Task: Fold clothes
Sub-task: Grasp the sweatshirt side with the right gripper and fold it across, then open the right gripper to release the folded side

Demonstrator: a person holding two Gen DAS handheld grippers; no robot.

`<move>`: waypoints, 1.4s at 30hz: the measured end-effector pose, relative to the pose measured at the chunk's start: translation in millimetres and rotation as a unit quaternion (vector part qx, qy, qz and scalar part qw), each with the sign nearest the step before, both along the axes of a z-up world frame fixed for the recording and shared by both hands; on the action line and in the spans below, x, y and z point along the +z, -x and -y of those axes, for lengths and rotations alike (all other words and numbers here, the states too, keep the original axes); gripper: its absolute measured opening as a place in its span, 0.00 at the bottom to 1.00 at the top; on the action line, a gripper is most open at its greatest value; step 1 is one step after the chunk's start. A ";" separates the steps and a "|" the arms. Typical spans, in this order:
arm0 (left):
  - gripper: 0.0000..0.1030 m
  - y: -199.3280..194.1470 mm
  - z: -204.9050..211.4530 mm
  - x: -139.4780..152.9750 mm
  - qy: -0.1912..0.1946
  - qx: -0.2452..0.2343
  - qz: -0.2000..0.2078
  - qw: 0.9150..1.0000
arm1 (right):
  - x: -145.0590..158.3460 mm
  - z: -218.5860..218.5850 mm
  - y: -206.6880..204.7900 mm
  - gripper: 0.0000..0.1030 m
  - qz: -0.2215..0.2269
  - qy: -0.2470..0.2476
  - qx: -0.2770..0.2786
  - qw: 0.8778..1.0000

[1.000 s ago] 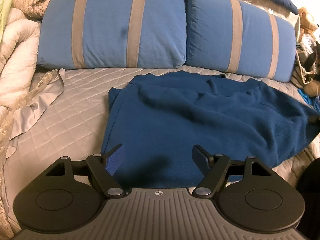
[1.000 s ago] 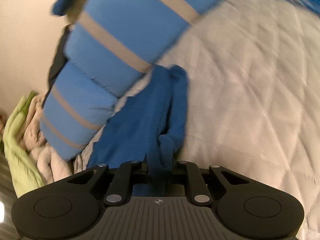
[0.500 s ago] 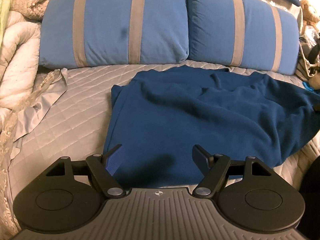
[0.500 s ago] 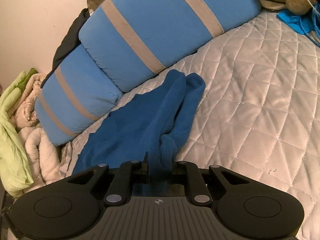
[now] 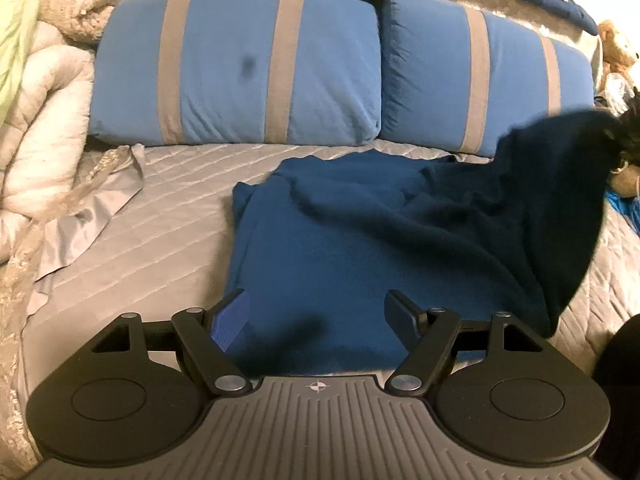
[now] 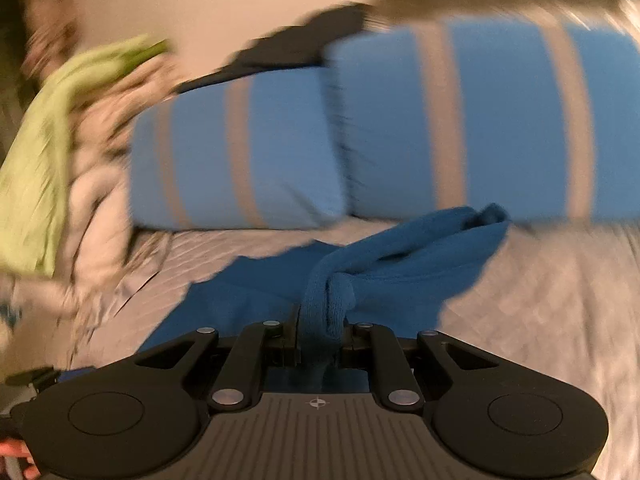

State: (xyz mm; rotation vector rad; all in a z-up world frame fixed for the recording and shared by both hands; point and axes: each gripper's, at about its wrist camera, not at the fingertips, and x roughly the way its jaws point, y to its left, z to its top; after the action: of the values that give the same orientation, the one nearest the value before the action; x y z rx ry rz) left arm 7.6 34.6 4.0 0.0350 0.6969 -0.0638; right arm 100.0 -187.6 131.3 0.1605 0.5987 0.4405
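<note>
1. Nearest the right wrist camera: right gripper (image 6: 320, 336) clamped tight on a bunched fold of the blue garment (image 6: 404, 264), cloth squeezed between the narrow jaws and trailing off onto the quilt.
2. Nearest the left wrist camera: left gripper (image 5: 318, 314) spread wide, nothing between the fingers, hanging just over the near edge of the blue garment (image 5: 320, 248) without a grip on it.
3. Farther out: garment spread on the grey quilted bedspread (image 5: 160, 216), its right side lifted off the bed into a dark raised flap; a second ago that side lay flat.
4. Behind it: two blue pillows with grey stripes (image 5: 236, 68), just beyond the garment's far edge.
5. Against the earlier right view: pillows now nearly level across the frame instead of slanted, whole picture smeared with motion, same pinch on the cloth.
6. Against the earlier left view: framing and finger spread unchanged.
</note>
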 end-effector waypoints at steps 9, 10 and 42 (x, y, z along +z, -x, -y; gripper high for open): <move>0.72 29.1 -69.7 -1.2 0.024 0.073 -0.021 0.997 | -1.9 -234.9 12.0 0.15 0.063 0.116 0.194 0.972; 0.72 32.3 -78.1 -3.3 0.025 0.085 -0.025 0.996 | -17.4 -258.2 13.9 0.15 0.065 0.145 0.219 0.963; 0.70 -97.2 -111.1 -5.1 0.346 -0.024 -0.097 0.933 | -25.6 -148.7 60.5 0.92 0.071 0.168 0.203 0.962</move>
State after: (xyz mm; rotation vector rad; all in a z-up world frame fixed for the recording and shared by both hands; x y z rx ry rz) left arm 104.8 145.7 -1.2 -0.6397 0.8398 -0.3607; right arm 39.5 -38.9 105.7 -0.3230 0.5560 0.7313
